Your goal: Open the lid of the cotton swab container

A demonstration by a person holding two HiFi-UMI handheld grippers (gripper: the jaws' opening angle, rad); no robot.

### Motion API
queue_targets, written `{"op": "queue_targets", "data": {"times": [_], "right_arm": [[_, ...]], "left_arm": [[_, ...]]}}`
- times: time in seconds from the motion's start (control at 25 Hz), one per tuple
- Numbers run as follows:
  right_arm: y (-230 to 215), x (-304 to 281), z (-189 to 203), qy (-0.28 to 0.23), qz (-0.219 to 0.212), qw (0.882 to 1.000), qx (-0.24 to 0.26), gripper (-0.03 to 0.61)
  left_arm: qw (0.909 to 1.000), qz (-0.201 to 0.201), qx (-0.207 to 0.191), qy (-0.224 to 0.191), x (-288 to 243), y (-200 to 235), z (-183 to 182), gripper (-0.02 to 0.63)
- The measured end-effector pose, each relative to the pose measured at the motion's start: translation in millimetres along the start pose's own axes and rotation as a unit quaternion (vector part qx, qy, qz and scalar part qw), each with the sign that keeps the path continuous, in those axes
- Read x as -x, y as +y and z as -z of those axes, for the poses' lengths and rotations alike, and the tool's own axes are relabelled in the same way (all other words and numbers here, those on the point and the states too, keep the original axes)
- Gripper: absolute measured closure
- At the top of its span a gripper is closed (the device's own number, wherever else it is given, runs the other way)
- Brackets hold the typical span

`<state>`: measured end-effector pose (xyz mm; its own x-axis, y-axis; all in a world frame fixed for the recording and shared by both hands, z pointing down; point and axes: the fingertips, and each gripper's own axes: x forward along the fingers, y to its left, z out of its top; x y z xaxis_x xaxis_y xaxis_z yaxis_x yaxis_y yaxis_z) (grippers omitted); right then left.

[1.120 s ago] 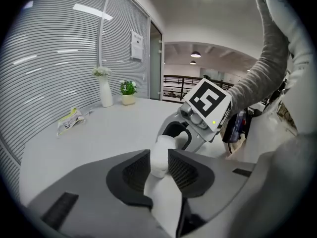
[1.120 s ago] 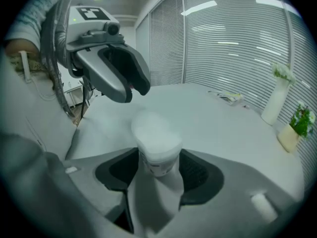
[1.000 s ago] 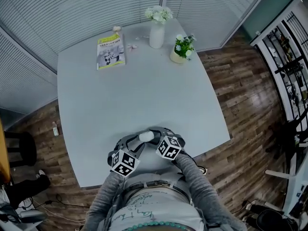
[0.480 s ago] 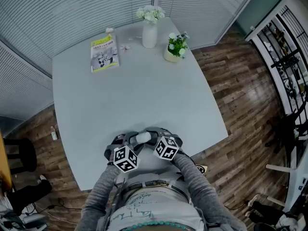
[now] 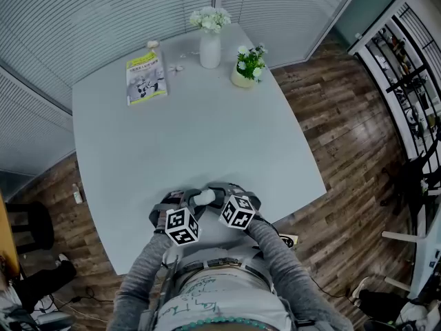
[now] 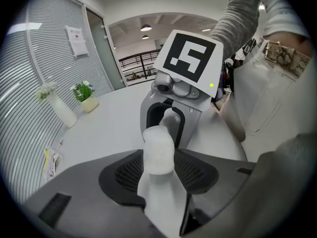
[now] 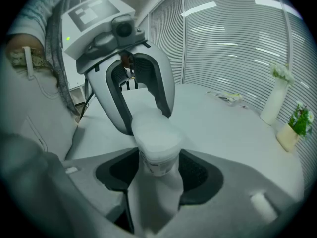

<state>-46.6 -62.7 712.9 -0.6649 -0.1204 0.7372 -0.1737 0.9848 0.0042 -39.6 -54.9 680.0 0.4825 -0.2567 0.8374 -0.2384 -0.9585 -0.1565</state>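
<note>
At the near edge of the surface (image 5: 193, 129), before the person's torso: left tongs (image 5: 194, 201) and right tongs (image 5: 216, 197), tip to tip, with the cotton swab container (image 5: 204, 198) bridging them. Against one second ago, the grouping keeps the same spot and arrangement; the left marker cube sits slightly closer to the right one, and the far-end items stand a little further left in the head view. Both grey-sleeved forearms bend inward, marker cubes upward. Left tongs: jaws closing, container's end between the pads, no gap discernible. Right tongs: clamped on the opposite end, pads against both sides. Container: small, white, frosted, lying level off the surface; the right gripper view shows a wider part above a narrower band with faint print. Whether the lid has separated cannot be told.
</note>
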Motion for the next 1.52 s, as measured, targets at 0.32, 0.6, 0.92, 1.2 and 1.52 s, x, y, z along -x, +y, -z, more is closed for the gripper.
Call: {"op": "queue_targets", "data": {"times": [0.32,0.6,0.92,1.2,1.52], "right_arm": [[1.2,-0.6,1.1,0.0,0.002,1.0,0.0,0.33],[1.0,-0.8,0.5,0.0,0.001,1.0,0.001,0.33],[2.4,0.3,0.1,0.001,0.002,1.0,0.003,0.33],[1.1,-1.5,0.6,0.002,0.001,1.0,0.009,0.33],[2.9,-0.5,0.8,0.003,-0.001,1.0,0.011,0.33]], "left_arm": [[0.9997,0.022,-0.008,0.008,0.3,-1.3,0.7,0.431],[0.9992,0.039,-0.005,0.006,1.5,-0.8,0.5,0.433],[0.9987,0.052,0.0,0.005,4.0,-1.9,-0.4,0.433],[0.9966,0.077,0.029,-0.008,5.2,0.2,-1.2,0.434],[0.9949,0.089,0.043,-0.018,8.4,-0.7,-2.9,0.434]]}}
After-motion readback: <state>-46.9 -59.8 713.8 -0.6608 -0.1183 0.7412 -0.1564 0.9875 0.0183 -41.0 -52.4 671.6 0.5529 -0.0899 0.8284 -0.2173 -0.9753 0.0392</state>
